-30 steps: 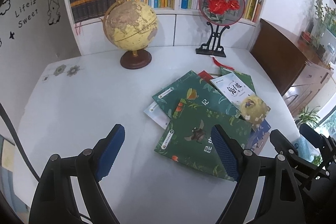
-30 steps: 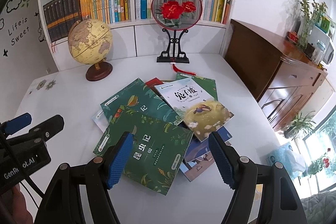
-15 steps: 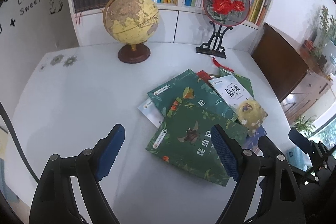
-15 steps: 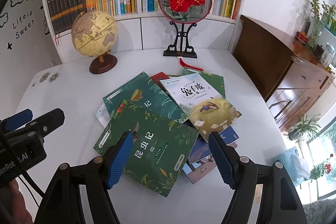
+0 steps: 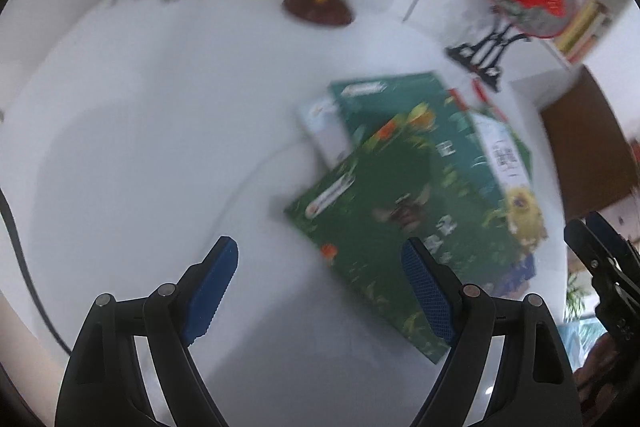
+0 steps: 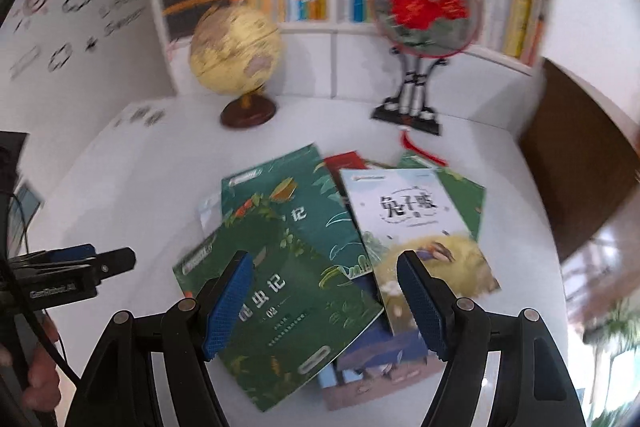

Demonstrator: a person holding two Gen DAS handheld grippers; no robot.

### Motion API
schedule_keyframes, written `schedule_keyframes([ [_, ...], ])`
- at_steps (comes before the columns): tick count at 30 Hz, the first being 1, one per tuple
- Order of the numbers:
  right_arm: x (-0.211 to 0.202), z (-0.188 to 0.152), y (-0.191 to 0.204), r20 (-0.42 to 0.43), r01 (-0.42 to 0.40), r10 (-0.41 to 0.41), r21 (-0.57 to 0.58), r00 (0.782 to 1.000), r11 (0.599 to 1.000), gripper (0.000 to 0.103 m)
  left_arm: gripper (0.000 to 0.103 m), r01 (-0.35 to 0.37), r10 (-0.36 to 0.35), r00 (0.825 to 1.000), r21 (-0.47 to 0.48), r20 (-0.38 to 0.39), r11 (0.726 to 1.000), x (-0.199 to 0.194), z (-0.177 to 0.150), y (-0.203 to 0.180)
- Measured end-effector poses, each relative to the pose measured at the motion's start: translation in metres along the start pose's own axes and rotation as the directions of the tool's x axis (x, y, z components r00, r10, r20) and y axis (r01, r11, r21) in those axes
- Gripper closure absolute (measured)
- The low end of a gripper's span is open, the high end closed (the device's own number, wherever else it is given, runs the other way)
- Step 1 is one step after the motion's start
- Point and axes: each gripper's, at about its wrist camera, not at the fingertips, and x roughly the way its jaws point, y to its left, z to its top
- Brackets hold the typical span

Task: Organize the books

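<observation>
Right wrist view: the right gripper [image 6: 326,301] is open wide above the messy pile of books [image 6: 320,259] on the white table [image 6: 132,195]. Behind stand a globe [image 6: 236,53] and a round fan [image 6: 424,5]. The left gripper [image 5: 320,287] is open wide too.

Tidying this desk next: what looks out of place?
The books lie in a loose, fanned heap on the white table, overlapping at mismatched angles, a green book topmost in front. The globe and fan stand sit upright.
</observation>
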Motion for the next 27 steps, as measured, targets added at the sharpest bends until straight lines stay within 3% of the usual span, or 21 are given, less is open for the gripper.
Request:
schedule_keyframes([
  [5, 0.052, -0.007, -0.005, -0.105, -0.117, 0.107, -0.1, 0.989, 0.988, 0.03, 0.02, 0.018, -0.022, 0.999, -0.11, -0.036, 0.994, 0.038, -0.031, -0.002],
  [13, 0.111, -0.005, -0.015, -0.188, -0.233, 0.203, -0.15, 0.961, 0.961, 0.048, 0.02, 0.095, -0.109, 0.993, -0.237, -0.047, 0.967, 0.066, -0.062, -0.017],
  [15, 0.12, -0.002, -0.017, -0.204, -0.258, 0.226, -0.145, 0.952, 0.955, 0.049, 0.02, 0.11, -0.123, 0.992, -0.266, -0.034, 0.958, 0.069, -0.065, -0.018],
  [20, 0.139, -0.002, -0.018, -0.236, -0.306, 0.265, -0.157, 0.935, 0.939, 0.05, 0.02, 0.106, -0.109, 0.994, -0.279, 0.004, 0.955, 0.069, -0.067, -0.022],
  [27, 0.142, -0.006, -0.025, -0.227, -0.355, 0.318, -0.144, 0.92, 0.924, 0.053, 0.02, 0.188, -0.194, 0.981, -0.292, 0.007, 0.938, 0.07, -0.079, -0.035],
])
